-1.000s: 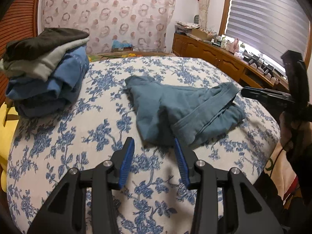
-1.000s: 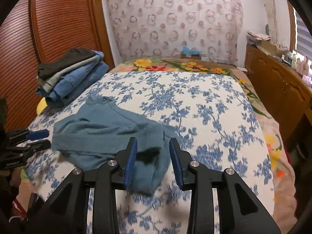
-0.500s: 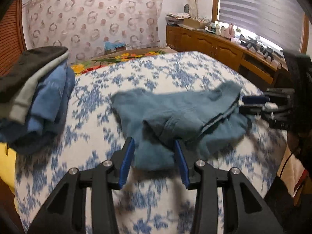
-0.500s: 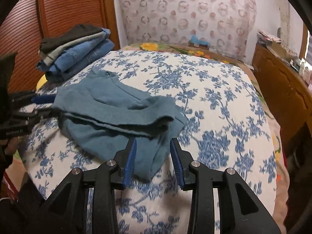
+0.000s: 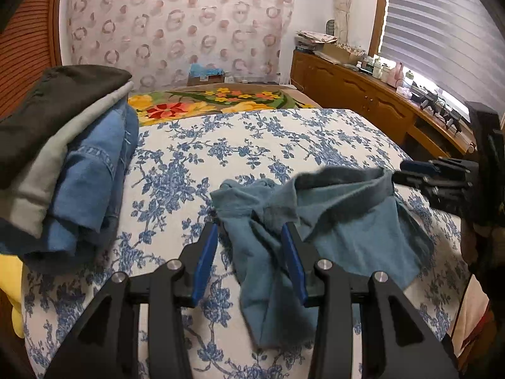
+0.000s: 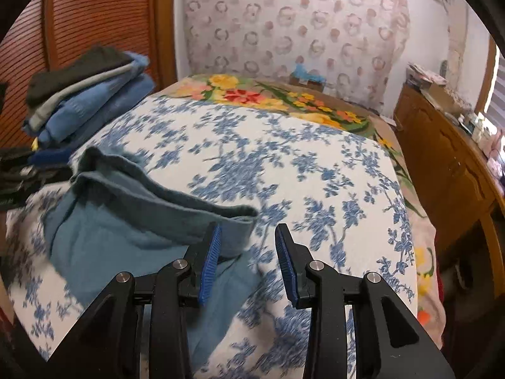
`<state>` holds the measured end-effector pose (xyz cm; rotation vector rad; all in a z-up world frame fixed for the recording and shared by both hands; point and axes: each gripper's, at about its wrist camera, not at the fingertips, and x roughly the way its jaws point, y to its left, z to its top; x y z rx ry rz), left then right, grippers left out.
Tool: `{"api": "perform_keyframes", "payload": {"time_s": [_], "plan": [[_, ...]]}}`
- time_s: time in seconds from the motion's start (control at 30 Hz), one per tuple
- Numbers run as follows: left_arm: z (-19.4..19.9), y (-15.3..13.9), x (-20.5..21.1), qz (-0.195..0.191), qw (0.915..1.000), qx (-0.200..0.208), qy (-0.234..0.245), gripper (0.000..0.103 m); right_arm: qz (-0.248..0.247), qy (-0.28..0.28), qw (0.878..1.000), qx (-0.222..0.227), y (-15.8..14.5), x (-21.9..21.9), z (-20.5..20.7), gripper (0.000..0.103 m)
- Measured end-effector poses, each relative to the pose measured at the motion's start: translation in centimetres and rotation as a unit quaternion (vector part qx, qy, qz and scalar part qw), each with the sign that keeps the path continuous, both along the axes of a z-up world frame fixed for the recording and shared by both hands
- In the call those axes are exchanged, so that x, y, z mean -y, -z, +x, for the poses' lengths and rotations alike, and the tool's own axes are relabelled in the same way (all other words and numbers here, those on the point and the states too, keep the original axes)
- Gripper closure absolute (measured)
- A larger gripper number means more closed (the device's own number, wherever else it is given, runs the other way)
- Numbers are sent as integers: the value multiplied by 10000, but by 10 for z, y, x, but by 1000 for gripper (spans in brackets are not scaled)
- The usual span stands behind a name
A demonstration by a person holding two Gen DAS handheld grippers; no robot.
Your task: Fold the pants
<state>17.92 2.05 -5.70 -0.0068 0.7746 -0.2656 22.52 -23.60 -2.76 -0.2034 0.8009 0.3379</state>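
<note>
Teal pants [image 5: 334, 221] lie crumpled at the near edge of the bed [image 5: 258, 139], beside a pile of folded clothes [image 5: 69, 164]. The cloth looks soft, light and limp, likely to sag unless taken at two spread points, best along the thick waistband [image 6: 164, 189]. The left gripper [image 5: 249, 255] tilts down over one bunched end, jaws apart with cloth between them, no clamp evident. The right gripper [image 6: 246, 262], jaws apart and unclamped, angles down at the waistband's corner
</note>
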Motion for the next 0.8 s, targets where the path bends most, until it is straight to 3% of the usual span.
{"api": "perform_keyframes", "payload": {"time_s": [0.2,0.43,0.53,0.8], "plan": [[-20,-1,-3,-161,9998,27,95,62,501,126,9987,-37,-7,15,-15,68],[-52,8,2,-406,9986,13,330,62,878,-247,9955,-259,-4,15,-60,68],[-60,13,7,-424,9982,-12,418,71,934,-426,9941,-364,1,9,-76,68],[-55,26,10,-328,9985,-131,416,75,916,-436,9934,-543,16,5,-85,68]]}}
